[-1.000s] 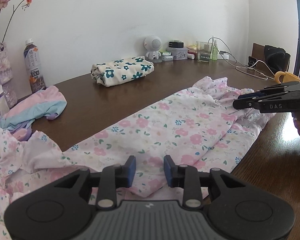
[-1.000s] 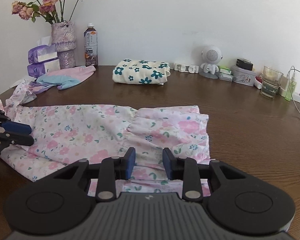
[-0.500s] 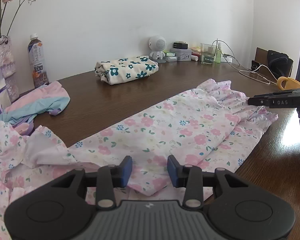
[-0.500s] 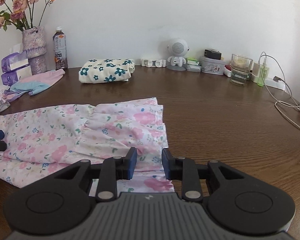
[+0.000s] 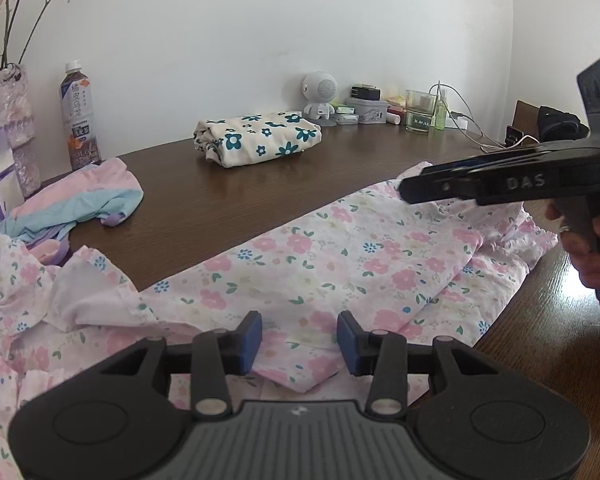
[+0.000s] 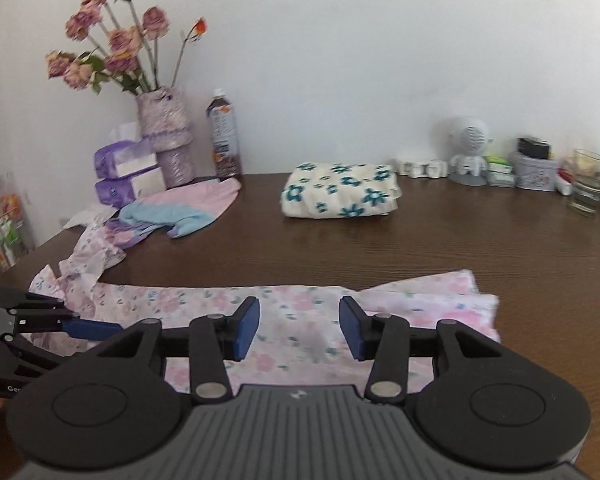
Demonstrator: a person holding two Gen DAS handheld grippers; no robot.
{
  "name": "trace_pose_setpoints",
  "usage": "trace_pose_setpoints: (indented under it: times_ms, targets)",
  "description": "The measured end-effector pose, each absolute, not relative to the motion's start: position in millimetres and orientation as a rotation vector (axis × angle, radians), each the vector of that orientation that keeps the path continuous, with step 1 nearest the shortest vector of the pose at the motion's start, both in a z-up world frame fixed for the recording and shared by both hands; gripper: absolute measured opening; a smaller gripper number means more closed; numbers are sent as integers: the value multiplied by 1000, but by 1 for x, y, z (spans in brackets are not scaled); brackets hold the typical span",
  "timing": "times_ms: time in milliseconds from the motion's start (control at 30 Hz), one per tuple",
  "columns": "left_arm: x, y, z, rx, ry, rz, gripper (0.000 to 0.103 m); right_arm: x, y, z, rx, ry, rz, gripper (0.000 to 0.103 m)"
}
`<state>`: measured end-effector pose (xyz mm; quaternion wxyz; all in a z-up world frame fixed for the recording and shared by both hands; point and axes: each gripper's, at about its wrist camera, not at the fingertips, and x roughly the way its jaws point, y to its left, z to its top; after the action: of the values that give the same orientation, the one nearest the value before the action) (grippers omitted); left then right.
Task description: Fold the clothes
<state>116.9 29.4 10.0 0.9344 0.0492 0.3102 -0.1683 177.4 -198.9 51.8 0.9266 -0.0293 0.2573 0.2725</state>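
Left gripper (image 5: 299, 342): fingers spread with a clear gap between the blue pads, hovering over the near edge of the garment and holding nothing; its body fills the bottom of the left wrist view and hides the cloth beneath it.
Right gripper (image 6: 299, 328): fingers spread too, nothing between the pads, poised above the garment; seen from the left wrist view it comes in side-on from the right, so the gap is hard to judge there.
Hand (image 5: 588, 248): only a few fingers show around the right gripper's handle, cut off by the frame edge.
Pink floral garment (image 5: 340, 256): lies spread along the front of the table, a folded layer near the left gripper; its left end is rumpled and runs out of frame, so its full shape cannot be told.
Wooden table (image 6: 520, 248): dark brown, bare between the garment and the back row.
Pastel garment (image 5: 76, 204): pink, blue and lilac, bunched at the far left, partly behind the floral cloth.
Folded cream garment (image 6: 340, 194): teal flowers, a neat bundle well behind the pink one.
Bottle (image 5: 78, 118): upright by the wall, label too small to read.
Vase of dried roses (image 6: 168, 136): beside tissue packs, blurred.
Robot-shaped figure (image 5: 320, 94): at the wall among small boxes, a glass and cables, details unclear.
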Motion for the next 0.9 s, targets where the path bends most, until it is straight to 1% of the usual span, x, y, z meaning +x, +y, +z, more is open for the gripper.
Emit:
trace_pose_setpoints:
  times_ms: [167,233,300,400,467,533,667,733,767,800,833,867,900]
  targets:
    - [115,48,19,44,620,-280,40,198,-154,41,-134,578,573,45]
    - [114,57,23,20,613,-249,41,203,-150,35,-140,596,543,45]
    - [112,65,27,-3,606,-219,45,203,-157,32,-122,600,533,45]
    - [111,78,34,-39,595,-173,45,200,-171,35,-96,578,509,45]
    - [110,86,37,-64,591,-145,45,196,-184,40,-82,547,480,49]
    - [115,90,35,-98,629,-148,45,193,-198,42,-74,529,446,51]
    - [125,99,31,-166,705,-153,44,195,-221,39,-55,540,403,51]
    - [133,102,29,-219,729,-145,40,195,-230,37,-49,541,384,51]
    - [138,103,28,-243,734,-139,31,194,-233,38,-48,535,380,51]
    - [142,104,26,-266,738,-134,19,192,-236,38,-47,527,379,54]
    - [146,106,25,-285,737,-126,13,190,-238,38,-47,521,380,55]
    - [149,107,24,-301,734,-118,4,189,-241,38,-49,520,379,56]
    - [149,107,26,-301,720,-112,3,189,-243,37,-51,521,376,57]
